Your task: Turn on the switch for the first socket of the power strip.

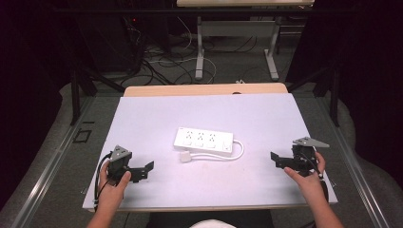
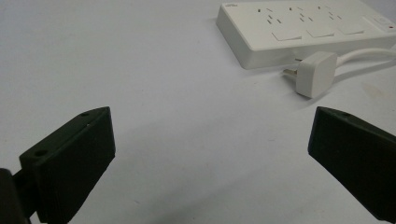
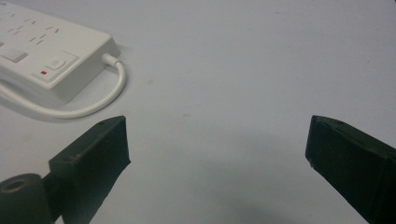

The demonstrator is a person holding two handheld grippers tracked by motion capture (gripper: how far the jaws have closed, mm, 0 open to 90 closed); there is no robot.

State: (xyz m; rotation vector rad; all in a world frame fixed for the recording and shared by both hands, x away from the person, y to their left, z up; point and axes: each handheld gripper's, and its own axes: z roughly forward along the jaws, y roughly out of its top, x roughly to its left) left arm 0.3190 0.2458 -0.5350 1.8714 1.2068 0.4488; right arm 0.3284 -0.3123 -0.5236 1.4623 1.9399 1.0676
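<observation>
I see the white-topped table (image 1: 142,118) with broad bare surface on every side of the one item on it, and its near edge running just in front of my two hands. Beyond the far edge, a strip of bare wood shows, then floor with tangled cables (image 1: 157,64) and the legs of a second desk (image 1: 235,33).

A white power strip (image 1: 204,140) lies near the middle of the table, its cord (image 1: 237,151) looping from its right end back along its near side to a white plug (image 1: 186,156) resting just beside the strip's near left corner. Nothing stands between either tool and the strip.

The left tool (image 1: 145,170), held by my left hand (image 1: 114,183), sits near the front left, jaws spread wide and empty; in the left gripper view the plug (image 2: 316,73) lies ahead and to the right. The right tool (image 1: 277,160), in my right hand (image 1: 306,178), sits near the front right, jaws likewise spread and empty, with the strip's switch end (image 3: 53,65) ahead to its left.
</observation>
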